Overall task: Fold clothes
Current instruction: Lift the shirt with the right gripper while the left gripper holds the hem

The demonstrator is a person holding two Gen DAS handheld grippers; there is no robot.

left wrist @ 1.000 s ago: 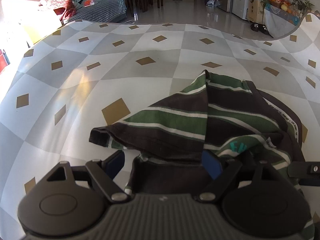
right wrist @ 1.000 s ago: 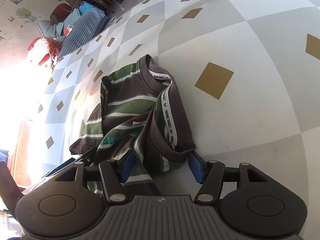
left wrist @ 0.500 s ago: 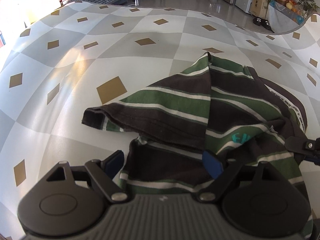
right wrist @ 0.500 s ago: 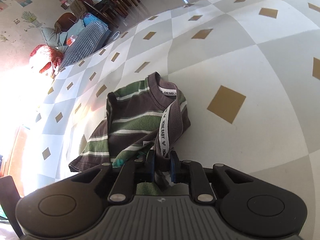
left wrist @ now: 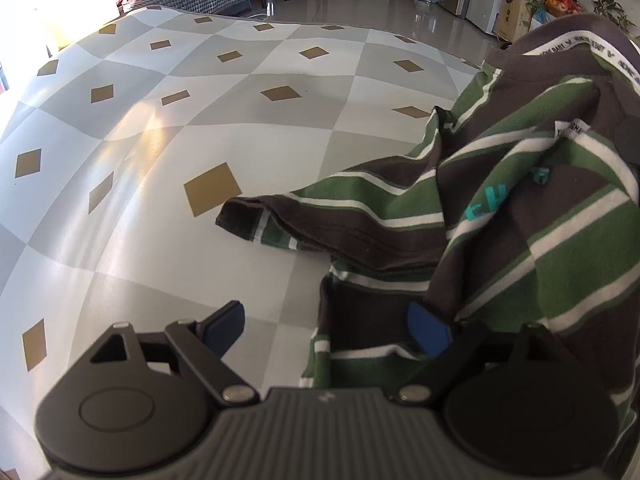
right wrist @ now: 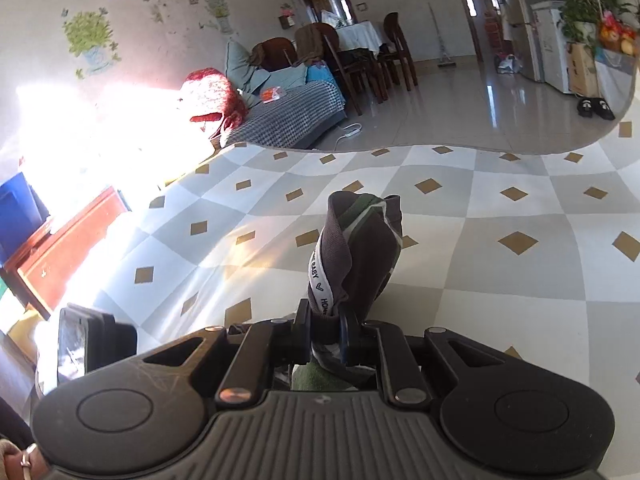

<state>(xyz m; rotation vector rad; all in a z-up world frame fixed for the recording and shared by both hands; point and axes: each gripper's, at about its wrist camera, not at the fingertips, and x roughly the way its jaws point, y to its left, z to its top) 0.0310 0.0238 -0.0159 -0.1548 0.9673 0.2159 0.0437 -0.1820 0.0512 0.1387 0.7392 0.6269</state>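
A brown, green and white striped T-shirt point(left wrist: 500, 216) hangs at the right of the left wrist view, its collar raised and one sleeve trailing on the checked tablecloth point(left wrist: 200, 120). My left gripper point(left wrist: 326, 330) is open low over the cloth, its blue pads wide apart, the right pad touching the shirt's lower hem. In the right wrist view my right gripper point(right wrist: 327, 330) is shut on the shirt collar point(right wrist: 352, 248), a bunch of fabric with a white printed neck tape standing up above the pads.
The grey and white tablecloth with gold diamonds point(right wrist: 480, 240) covers the table. Beyond its far edge are a checked sofa point(right wrist: 288, 116), dining chairs point(right wrist: 360, 60) and a tiled floor. A person's hand point(right wrist: 16, 456) shows at the lower left.
My right gripper closed on the shirt collar and lifted it, so the shirt now hangs up at the right. The left gripper stayed open and shifted left relative to the shirt.
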